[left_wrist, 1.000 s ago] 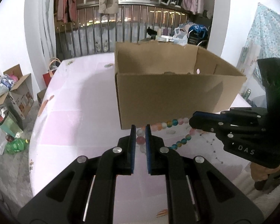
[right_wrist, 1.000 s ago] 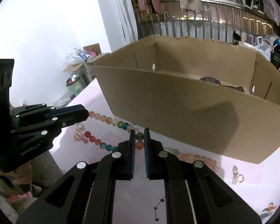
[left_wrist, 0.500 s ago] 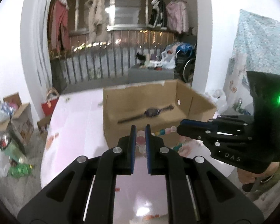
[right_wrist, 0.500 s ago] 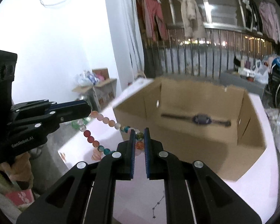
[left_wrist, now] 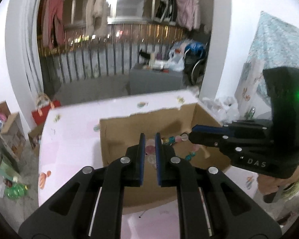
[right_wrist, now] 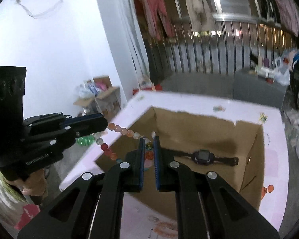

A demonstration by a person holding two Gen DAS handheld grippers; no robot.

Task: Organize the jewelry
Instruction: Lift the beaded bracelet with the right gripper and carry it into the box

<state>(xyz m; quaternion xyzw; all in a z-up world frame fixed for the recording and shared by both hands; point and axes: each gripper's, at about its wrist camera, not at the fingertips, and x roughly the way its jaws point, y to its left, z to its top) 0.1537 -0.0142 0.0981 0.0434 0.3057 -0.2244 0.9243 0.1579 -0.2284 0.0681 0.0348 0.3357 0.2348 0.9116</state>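
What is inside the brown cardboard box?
A black wristwatch lies on the brown cardboard box floor. The near corners are hidden by both grippers and the bead string they hold.

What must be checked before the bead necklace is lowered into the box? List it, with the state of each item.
1. Left gripper clamped on the bead necklace: ok, a pink bead sits between its pads.
2. Right gripper clamped on the strand: ok, an orange bead is pinched.
3. Strand slung between both grippers, off the table: ok.
4. Both grippers above the open cardboard box: ok.
5. Watch lies on the box floor; bare floor left beside it: ok.
6. Dangling loop clear of the box wall: cannot tell.
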